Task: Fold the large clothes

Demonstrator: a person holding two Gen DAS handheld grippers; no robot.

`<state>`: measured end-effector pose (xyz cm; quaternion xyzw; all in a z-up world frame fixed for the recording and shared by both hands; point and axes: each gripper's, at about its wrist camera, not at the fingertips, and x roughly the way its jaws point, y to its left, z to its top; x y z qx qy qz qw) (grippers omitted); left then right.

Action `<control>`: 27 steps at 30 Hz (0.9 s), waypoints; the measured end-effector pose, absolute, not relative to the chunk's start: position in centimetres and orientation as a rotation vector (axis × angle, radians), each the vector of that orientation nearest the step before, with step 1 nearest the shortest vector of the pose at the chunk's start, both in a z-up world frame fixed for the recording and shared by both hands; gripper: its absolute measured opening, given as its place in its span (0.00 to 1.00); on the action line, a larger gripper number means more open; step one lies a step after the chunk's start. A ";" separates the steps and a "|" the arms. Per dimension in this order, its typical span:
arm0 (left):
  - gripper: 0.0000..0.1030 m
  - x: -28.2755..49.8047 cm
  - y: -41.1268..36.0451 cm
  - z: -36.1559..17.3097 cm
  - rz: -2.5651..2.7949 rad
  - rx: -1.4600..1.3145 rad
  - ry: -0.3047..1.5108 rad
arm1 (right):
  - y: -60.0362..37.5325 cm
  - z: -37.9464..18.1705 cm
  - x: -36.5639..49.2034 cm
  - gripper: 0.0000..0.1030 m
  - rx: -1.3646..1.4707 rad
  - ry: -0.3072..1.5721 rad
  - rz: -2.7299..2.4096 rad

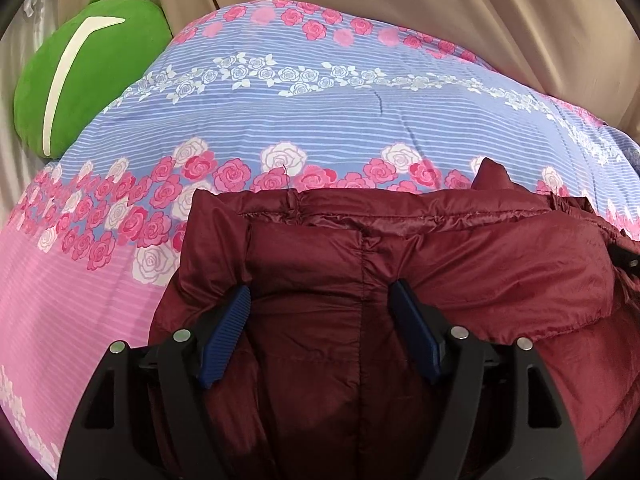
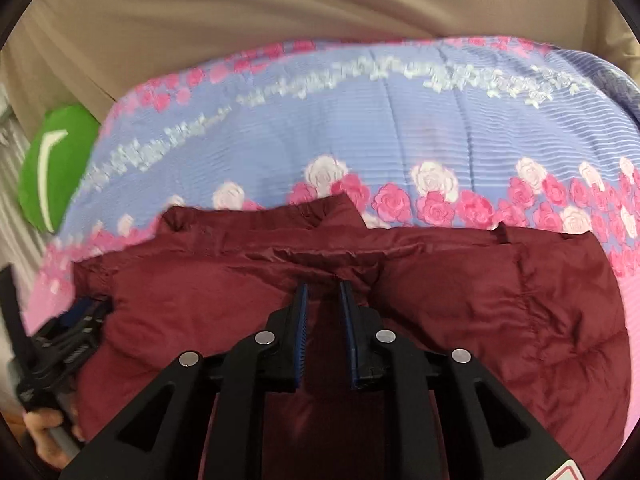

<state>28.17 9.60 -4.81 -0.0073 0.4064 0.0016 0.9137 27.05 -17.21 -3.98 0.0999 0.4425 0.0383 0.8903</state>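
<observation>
A dark red puffer jacket [image 1: 420, 264] lies on a floral bedspread [image 1: 280, 120], filling the lower half of both views. My left gripper [image 1: 320, 292] is open, its blue pads wide apart just above the jacket near its left edge. My right gripper [image 2: 323, 290] has its pads close together with a fold of the jacket [image 2: 500, 312] between them near the upper seam. The left gripper also shows in the right wrist view [image 2: 80, 312] at the jacket's left edge, held by a hand.
A green cushion [image 1: 88, 76] with a white stripe sits at the bed's far left corner. Beige curtains [image 1: 440, 8] hang behind the bed. The bedspread [image 2: 400, 140] extends beyond the jacket on all sides.
</observation>
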 end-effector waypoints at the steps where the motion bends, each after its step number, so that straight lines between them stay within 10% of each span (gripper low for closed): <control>1: 0.69 28.2 9.6 -4.8 0.001 -0.019 0.837 | -17.2 -4.8 27.5 0.16 0.216 0.944 0.088; 27: 0.74 28.3 9.8 -5.0 0.000 -0.033 0.848 | -9.0 -3.6 28.2 0.19 0.143 0.948 0.206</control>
